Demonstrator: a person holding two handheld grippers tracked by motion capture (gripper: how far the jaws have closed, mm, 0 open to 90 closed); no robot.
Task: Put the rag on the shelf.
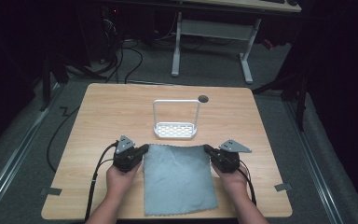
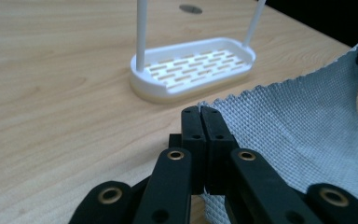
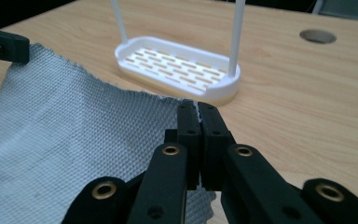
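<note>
grey woven cloth, flat on the light wooden table before the white slotted rack with hoop handle, far corners pinched by left gripper and right gripper (thin bites, likely to slip if pulled unevenly).

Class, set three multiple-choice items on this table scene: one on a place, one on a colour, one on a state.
1. Where is the rack?
A. beyond the cloth
B. on the cloth
C. off the table

2. What colour is the cloth?
A. red
B. grey
C. yellow

3. How does the left gripper stand?
A. wide open
B. shut on a cloth corner
C. shut on the rack

Key: 1 A, bare wood lies between them; 2 B, both gripper views show grey weave; 3 B, its jaws meet with cloth between, as do those of the right gripper.
</note>
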